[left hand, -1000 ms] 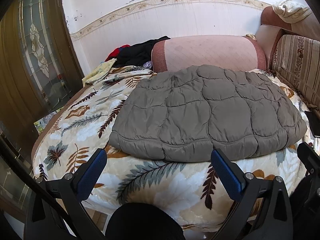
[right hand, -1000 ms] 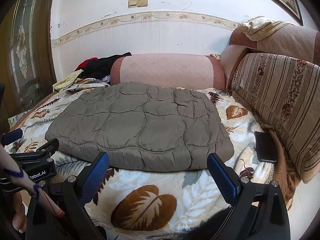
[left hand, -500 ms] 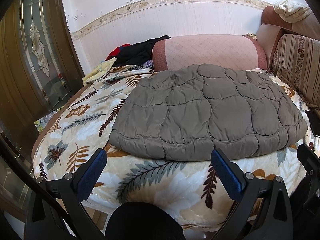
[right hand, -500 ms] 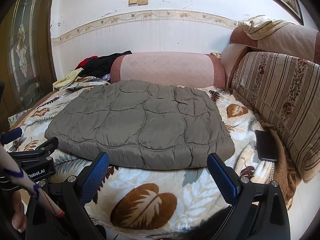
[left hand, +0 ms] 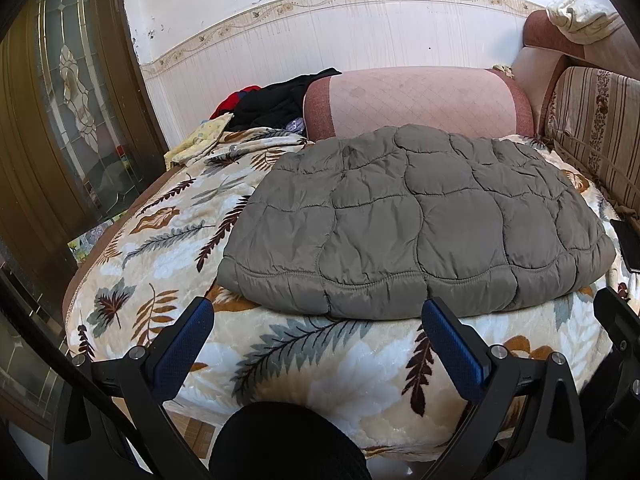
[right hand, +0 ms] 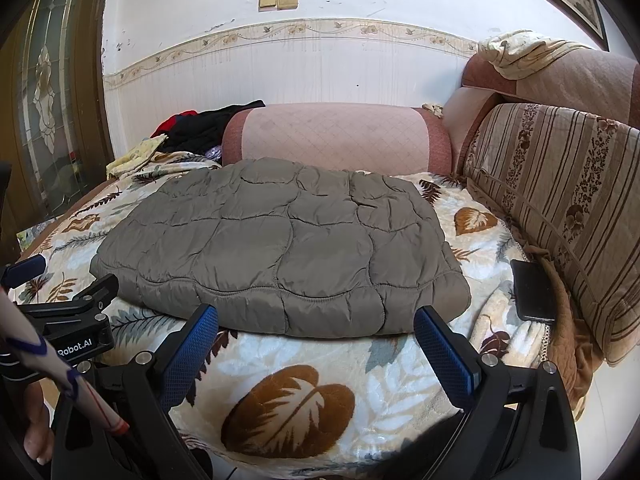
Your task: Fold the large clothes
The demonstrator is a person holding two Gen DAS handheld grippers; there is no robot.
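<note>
Both tongs, left [left hand: 314, 332] and right [right hand: 316, 334], hang spread and empty just short of the folded grey jacket [left hand: 412, 220] on the leaf blanket [left hand: 168, 248], while only the right view shows the whole phone [right hand: 532, 290] beyond its right finger.

surface: bed [left hand: 168, 264], leaf-print blanket | centre: folded grey quilted jacket [left hand: 416, 220] | 12 o'clock: pink bolster [left hand: 416, 100] | 11 o'clock: dark clothes pile [left hand: 276, 100] | 3 o'clock: black phone [right hand: 534, 292]
</note>
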